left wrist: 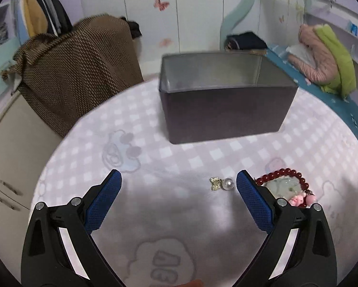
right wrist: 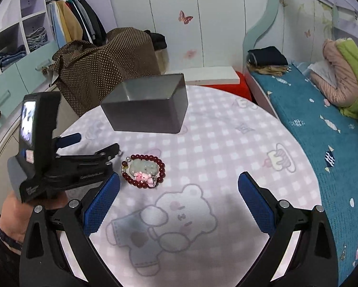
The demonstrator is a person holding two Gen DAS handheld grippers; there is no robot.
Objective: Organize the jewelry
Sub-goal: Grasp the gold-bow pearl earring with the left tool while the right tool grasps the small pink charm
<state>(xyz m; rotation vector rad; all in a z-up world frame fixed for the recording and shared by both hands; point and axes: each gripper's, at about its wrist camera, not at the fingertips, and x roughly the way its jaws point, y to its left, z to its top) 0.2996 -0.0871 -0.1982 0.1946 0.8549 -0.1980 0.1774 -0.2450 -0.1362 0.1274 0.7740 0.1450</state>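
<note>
— Pink checked cloth (left wrist: 179, 157) covers the round table; what's on it?
— A dark box (left wrist: 226, 110) at the far side. Nearer lie a pearl earring (left wrist: 223, 184) and a red bead bracelet (right wrist: 143, 171).
— And the grippers?
— The left gripper (left wrist: 179, 179) hangs spread wide, the earring between its fingers toward the right one, the bracelet just outside it. The right gripper (right wrist: 179, 181) is also spread wide, bracelet just beyond its left finger.

bare checked cloth (right wrist: 226, 157) between both grippers and the open grey box (left wrist: 226, 110), pearl earring (left wrist: 223, 183) and red bead bracelet (right wrist: 143, 171) lying low in front, left gripper (right wrist: 92, 146) crowding the bracelet's left side
</note>
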